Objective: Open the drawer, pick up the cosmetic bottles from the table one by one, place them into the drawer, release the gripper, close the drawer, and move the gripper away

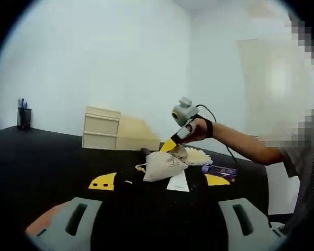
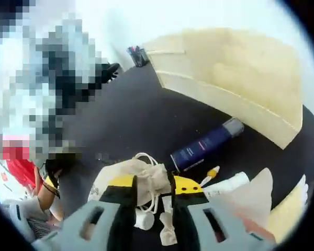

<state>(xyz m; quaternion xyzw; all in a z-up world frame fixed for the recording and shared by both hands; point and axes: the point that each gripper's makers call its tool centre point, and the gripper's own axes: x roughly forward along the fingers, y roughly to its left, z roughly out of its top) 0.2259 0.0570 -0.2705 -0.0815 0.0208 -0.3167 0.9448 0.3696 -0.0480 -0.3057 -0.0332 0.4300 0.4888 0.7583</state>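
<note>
I held my right gripper, jaws apart, just over the pouch to reach the navy bottle lying just past it, short of the drawer unit, while my left gripper waited open, well back.

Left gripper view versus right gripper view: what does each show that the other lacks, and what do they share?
Left gripper view alone: the right gripper reaching over the cloth pouch, held in a person's hand.

Right gripper view alone: a white tube on the black table and the pouch's white drawstring.

Both: the pouch, the dark blue bottle, the wooden drawer unit and the pen cup.
</note>
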